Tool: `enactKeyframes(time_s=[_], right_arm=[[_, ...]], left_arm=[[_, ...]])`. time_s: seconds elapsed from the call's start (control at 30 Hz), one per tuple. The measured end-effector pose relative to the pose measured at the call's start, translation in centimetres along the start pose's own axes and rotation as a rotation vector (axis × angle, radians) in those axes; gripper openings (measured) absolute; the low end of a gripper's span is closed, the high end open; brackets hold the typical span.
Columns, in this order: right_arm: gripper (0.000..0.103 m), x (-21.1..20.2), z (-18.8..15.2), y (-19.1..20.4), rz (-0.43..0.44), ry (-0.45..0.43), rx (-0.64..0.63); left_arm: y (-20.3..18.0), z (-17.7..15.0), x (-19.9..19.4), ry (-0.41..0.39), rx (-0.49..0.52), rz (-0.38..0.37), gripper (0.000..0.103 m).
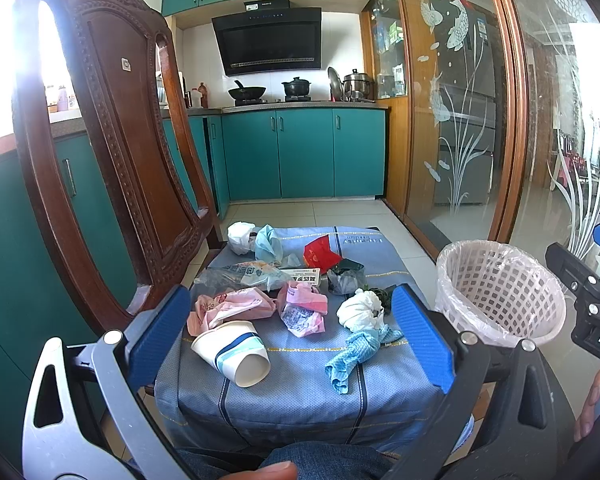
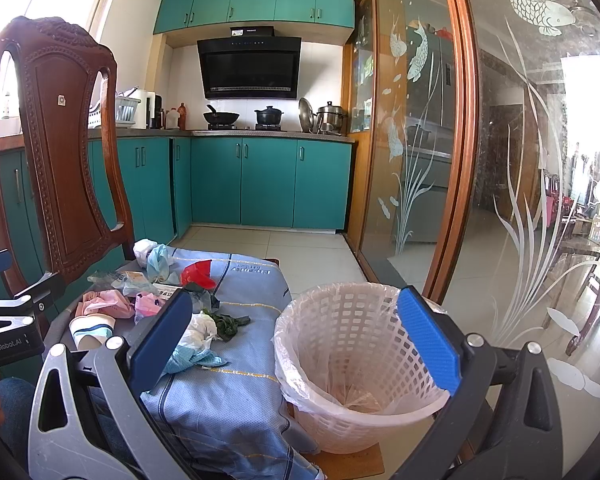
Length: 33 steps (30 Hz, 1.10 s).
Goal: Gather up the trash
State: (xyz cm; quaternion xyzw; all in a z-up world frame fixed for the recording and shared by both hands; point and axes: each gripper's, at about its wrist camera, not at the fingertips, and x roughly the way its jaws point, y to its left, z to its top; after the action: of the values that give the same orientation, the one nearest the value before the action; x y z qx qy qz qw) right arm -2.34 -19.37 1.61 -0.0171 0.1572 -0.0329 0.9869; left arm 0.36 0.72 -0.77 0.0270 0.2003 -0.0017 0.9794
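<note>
From the left wrist view: the left gripper (image 1: 292, 328) hangs over the blue quilted cloth (image 1: 300, 396), blue pads spread wide, nothing between them. The litter is scattered right there: a paper cup (image 1: 234, 354) on its side nearest, crumpled pink wrappers (image 1: 236, 306) behind it, a knotted white plastic bag (image 1: 360, 312), a blue rag (image 1: 356, 354), a red packet (image 1: 320, 254) farther back. It all looks featherlight and soft. The cup is the one semi-stiff piece; I'd say pinch it gently across the body near the rim, since it will crush if squeezed hard. The wrappers and bags should bunch easily, so grab the thickest fold. The lined wastebasket (image 1: 500, 292) stands just right of the cloth, with the right gripper's body at the frame edge.

Over to the right wrist view: the right gripper (image 2: 296, 340) is also wide open and holding nothing, poised above the wastebasket (image 2: 352, 344), which appears nearly empty. The trash pile, white bag (image 2: 202, 334) included, sits left on the cloth beside a carved wooden chair (image 2: 60, 140).
</note>
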Motion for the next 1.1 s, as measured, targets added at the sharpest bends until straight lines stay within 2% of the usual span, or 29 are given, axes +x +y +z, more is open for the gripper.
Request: enactKeyframes(time_s=[1.1], right_arm=[[0.1, -0.08, -0.16, -0.18, -0.004, -0.002, 0.004]], left_arm=[[-0.02, 0.01, -0.05, 0.003, 0.003, 0.0, 0.1]])
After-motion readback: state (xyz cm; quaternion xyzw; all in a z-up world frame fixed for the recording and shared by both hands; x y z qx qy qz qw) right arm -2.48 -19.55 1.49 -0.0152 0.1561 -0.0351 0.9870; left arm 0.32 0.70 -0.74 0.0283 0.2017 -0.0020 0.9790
